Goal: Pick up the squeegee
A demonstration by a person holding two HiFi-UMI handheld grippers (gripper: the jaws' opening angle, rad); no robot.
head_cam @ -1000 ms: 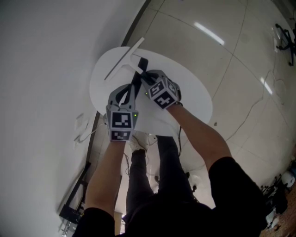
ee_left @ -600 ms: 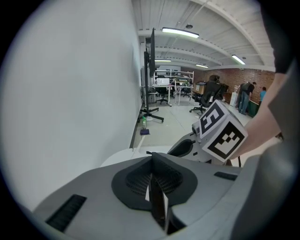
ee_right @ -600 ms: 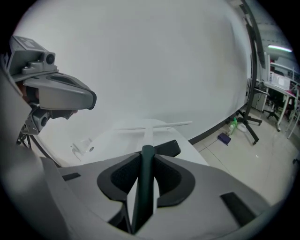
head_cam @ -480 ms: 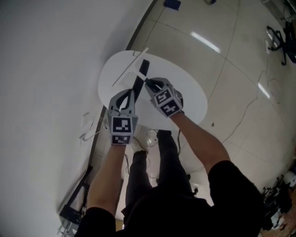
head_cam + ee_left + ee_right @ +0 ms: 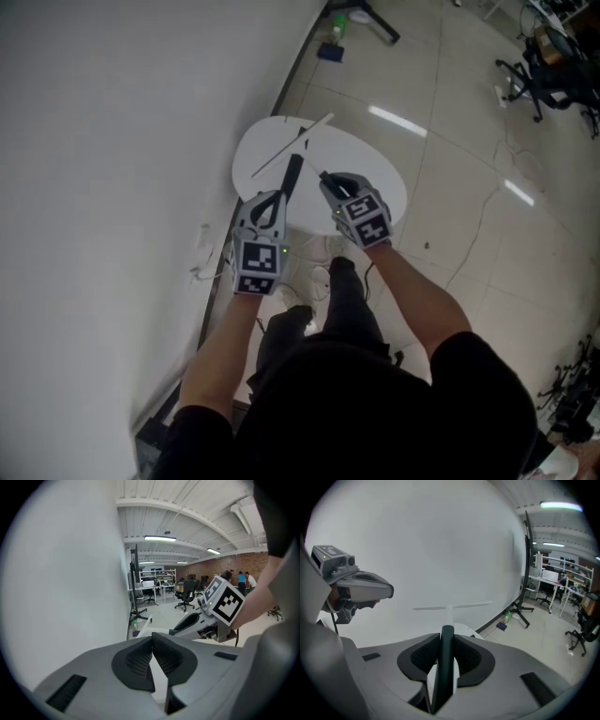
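Round white table [image 5: 386, 183] close by a plain white wall [image 5: 112, 141] on the left, standing on a glossy pale tiled floor [image 5: 450, 131]. Office chairs [image 5: 548, 52] far off to the right. Right gripper [image 5: 446, 638] partway open, clamping the dark handle of the squeegee [image 5: 292, 176] with pads on both sides. White blade at the far end, over the table's left part. Left gripper [image 5: 152, 641] near on the left, tips together, gripping nothing.

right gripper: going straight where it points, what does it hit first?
Probably the white wall, and the squeegee clamped in the right gripper would touch it first. The table rim lies just under that line; depth unclear.
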